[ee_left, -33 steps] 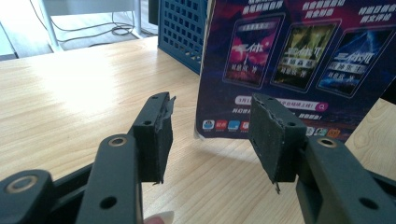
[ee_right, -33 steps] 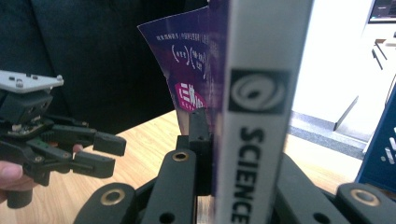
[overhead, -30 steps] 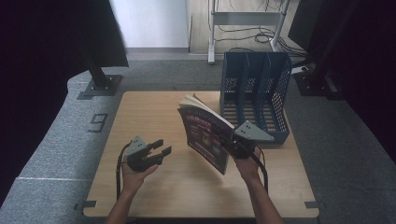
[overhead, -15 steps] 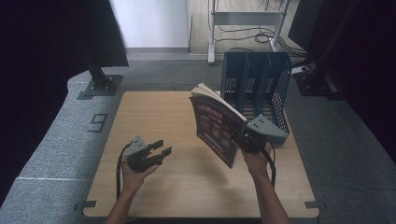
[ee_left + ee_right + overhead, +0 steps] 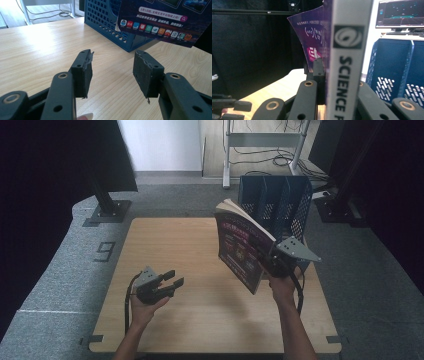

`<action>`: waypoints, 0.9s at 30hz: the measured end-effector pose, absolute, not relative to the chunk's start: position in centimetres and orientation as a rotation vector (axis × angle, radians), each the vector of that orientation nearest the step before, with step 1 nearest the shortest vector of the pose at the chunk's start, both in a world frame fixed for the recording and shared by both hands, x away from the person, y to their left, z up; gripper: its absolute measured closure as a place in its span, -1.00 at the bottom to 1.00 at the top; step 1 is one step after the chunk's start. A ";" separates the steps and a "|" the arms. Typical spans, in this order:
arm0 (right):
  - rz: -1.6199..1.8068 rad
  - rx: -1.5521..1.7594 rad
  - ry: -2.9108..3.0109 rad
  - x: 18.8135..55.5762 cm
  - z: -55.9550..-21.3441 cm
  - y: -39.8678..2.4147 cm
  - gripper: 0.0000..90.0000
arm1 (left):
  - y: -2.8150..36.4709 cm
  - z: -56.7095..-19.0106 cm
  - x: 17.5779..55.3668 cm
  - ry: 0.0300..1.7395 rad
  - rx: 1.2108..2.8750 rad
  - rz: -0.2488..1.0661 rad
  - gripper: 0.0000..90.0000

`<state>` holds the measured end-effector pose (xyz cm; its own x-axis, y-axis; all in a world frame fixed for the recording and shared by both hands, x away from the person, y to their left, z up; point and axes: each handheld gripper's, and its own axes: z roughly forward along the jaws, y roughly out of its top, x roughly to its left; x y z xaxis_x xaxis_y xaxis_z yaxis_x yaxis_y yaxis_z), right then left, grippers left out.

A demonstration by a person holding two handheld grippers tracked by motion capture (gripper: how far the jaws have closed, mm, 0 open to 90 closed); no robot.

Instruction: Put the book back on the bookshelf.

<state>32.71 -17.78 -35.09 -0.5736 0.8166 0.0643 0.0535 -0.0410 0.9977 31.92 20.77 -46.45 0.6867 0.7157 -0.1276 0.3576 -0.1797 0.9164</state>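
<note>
Above table | right gripper (image 5: 270, 262) clamps magazine (image 5: 241, 247) (upright) | left gripper (image 5: 172, 279) agape

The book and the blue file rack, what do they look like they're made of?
The book: paper, with a glossy printed cover that catches light and curls, so likely a softcover. The blue file rack: probably moulded plastic, matte, its walls pierced with a uniform grid of holes.

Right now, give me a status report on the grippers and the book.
Right gripper clamped on book, lifted off table. Left gripper open, empty. Blue file rack just behind book; nothing between.
</note>
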 end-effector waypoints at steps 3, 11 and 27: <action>1.672 0.937 1.641 32.9 -35.0 -18.0 0.82 | 20.8 -46.4 31.9 0.855 1.788 0.400 0.10; 1.658 0.965 1.619 33.5 -34.7 -18.8 0.82 | 20.8 -46.4 31.9 0.856 1.784 0.401 0.10; 1.639 1.044 1.542 35.0 -34.5 -20.5 0.82 | 21.0 -46.5 31.9 0.859 1.780 0.400 0.09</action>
